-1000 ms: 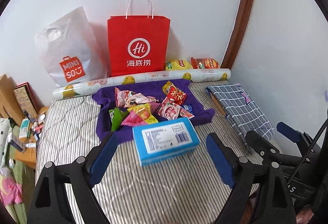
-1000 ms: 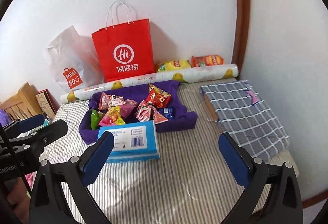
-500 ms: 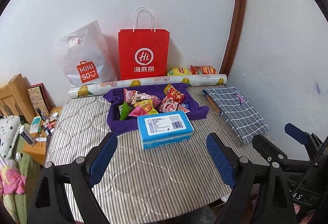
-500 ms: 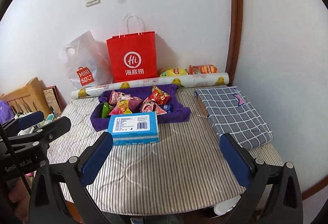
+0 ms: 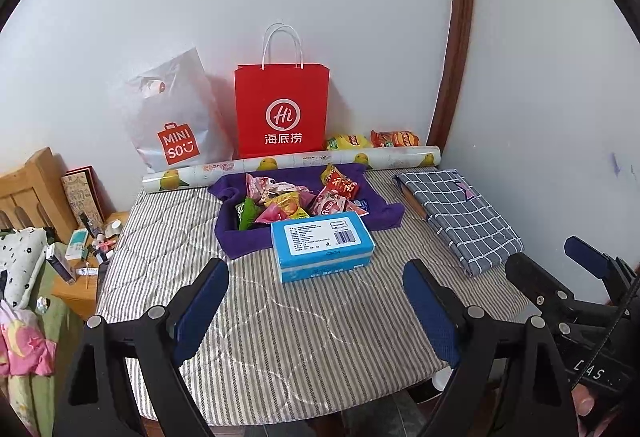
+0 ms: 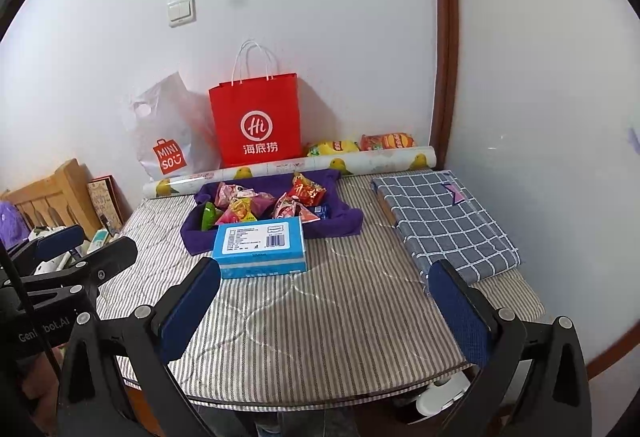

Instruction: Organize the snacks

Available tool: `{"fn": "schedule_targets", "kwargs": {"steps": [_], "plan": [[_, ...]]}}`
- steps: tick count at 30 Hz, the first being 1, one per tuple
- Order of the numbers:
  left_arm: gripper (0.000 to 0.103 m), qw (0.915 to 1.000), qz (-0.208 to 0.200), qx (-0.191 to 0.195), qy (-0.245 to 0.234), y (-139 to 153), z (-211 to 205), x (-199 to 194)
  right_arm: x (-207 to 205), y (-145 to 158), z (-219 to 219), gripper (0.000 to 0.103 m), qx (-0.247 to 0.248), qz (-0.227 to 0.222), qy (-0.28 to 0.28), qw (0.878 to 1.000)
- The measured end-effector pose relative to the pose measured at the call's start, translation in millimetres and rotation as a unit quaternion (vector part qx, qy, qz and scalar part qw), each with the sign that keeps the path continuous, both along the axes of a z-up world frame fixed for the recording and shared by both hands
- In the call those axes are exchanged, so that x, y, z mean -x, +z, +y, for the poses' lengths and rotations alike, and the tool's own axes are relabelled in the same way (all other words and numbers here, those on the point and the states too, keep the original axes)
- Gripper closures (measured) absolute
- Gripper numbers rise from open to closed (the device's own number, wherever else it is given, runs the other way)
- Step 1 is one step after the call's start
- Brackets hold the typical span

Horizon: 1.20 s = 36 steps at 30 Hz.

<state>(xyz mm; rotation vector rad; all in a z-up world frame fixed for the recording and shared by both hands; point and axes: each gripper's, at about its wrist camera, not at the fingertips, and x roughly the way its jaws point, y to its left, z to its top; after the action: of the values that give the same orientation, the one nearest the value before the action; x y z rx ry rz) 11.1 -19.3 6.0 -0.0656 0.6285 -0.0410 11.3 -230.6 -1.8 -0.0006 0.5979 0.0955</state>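
Left gripper (image 5: 316,301): blue-padded fingers (image 5: 202,301) spread wide, nothing between them, held above the near edge of the worktop. Right gripper (image 6: 324,301): fingers (image 6: 190,307) likewise wide apart and empty.

Worktop (image 5: 280,337) covered in a grey-and-white striped quilted cloth. Pile of small bright foil snack packets (image 5: 298,199) lies on a crumpled purple cloth (image 5: 244,237) toward the back, centre. Blue rectangular cardboard box with a white barcode label (image 5: 322,245) sits just in front of the pile, touching the purple cloth's near edge. Folded blue-grey checked fabric (image 5: 460,215) lies on the right side, well apart from the snacks.

Against the wall: a long printed paper roll with yellow fruit pictures (image 5: 292,165); behind it a red paper carrier bag with white handles (image 5: 282,109), a white plastic shopping bag with a red logo (image 5: 176,117), a yellow crisp packet (image 5: 348,141) and an orange crisp packet (image 5: 394,138).

Left wrist view only: a low wooden side table with small bottles and clutter (image 5: 86,253) left of the worktop, pink and white bedding (image 5: 22,317) below it, and the right gripper at the frame's right edge.

Right wrist view only: the left gripper's body at the frame's left edge, a purple soft object (image 6: 12,223) by the wooden headboard (image 6: 52,201), and a white object under the worktop's near right corner (image 6: 440,395).
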Motion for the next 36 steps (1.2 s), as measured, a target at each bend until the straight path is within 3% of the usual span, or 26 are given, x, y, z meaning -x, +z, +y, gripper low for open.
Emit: {"fn": "schedule_targets", "kwargs": {"steps": [36], "plan": [[0.015,1.0,0.0,-0.002,-0.003,0.2,-1.5,7.4,9.8,1.8,-6.3,0.001,-0.013,-0.006,-0.003,1.0]]}}
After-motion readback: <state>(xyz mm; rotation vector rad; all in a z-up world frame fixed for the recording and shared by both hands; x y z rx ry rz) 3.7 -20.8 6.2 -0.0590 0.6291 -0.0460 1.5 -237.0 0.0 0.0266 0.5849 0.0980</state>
